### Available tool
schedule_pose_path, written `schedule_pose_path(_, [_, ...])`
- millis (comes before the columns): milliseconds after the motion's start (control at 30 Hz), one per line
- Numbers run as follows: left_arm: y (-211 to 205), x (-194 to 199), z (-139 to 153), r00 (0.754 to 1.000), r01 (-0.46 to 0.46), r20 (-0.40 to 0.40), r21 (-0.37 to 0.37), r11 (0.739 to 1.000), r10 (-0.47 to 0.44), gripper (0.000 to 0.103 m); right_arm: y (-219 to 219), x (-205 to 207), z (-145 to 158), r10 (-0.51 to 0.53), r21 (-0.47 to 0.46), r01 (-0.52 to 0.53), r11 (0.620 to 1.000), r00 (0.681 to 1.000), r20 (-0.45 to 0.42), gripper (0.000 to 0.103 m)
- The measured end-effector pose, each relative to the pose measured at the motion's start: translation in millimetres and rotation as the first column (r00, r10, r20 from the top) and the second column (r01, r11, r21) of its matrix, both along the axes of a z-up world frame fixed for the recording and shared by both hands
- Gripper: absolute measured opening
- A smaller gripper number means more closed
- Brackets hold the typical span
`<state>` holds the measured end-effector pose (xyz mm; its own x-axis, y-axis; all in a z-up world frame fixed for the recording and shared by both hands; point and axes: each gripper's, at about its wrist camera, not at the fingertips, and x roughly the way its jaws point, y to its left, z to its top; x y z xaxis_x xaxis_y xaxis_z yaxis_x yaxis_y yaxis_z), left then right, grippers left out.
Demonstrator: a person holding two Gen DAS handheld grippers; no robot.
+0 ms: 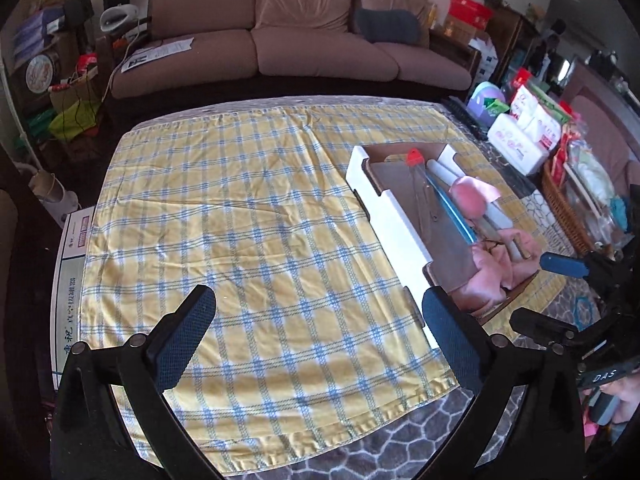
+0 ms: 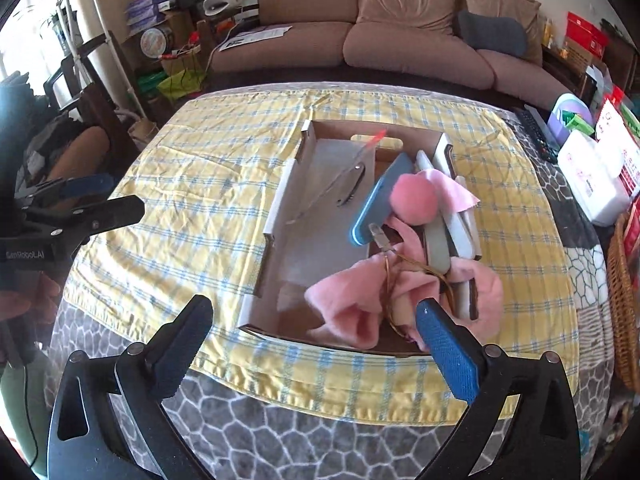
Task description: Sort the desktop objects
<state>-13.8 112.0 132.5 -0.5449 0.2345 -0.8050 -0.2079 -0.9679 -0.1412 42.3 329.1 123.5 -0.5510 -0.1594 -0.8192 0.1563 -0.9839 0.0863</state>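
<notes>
A shallow cardboard box (image 2: pixel 276 216) with white walls lies on the yellow checked cloth (image 2: pixel 200 184). It holds a pink cloth (image 2: pixel 352 304), a pink pompom (image 2: pixel 412 200), a blue-edged grey file (image 2: pixel 380 204), pale nail files (image 2: pixel 436 240), a clear tube with a red cap (image 2: pixel 376 136) and a thin brown cord (image 2: pixel 390 268). My right gripper (image 2: pixel 312 320) is open and empty just in front of the box's near edge. My left gripper (image 1: pixel 316 312) is open and empty above the bare cloth (image 1: pixel 240 200), left of the box (image 1: pixel 384 216); the box contents (image 1: pixel 472 200) also show there.
A brown sofa (image 1: pixel 304 36) stands behind the table. At the table's right are tissue packs (image 1: pixel 520 136), a wicker basket (image 1: pixel 564 208), a remote (image 2: pixel 538 136) and a purple container (image 2: pixel 568 116). Grey patterned table cover (image 2: pixel 320 440) shows at the near edge. Clutter fills the left floor.
</notes>
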Motion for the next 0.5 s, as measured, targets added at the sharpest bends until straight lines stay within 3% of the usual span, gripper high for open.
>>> schedule_pose_path(267, [-51, 19, -4, 0.997, -0.074, -0.003, -0.002, 0.997, 0.074, 0.103, -50, 3, 5, -0.013, -0.043, 0.010, 0.999, 0.998, -0.060, 0.103])
schedule_pose_path(500, [-87, 35, -46, 0.989, -0.145, 0.034, -0.025, 0.989, 0.146, 0.103, -96, -1, -23, -0.026, -0.097, 0.019, 0.995, 0.997, -0.069, 0.103])
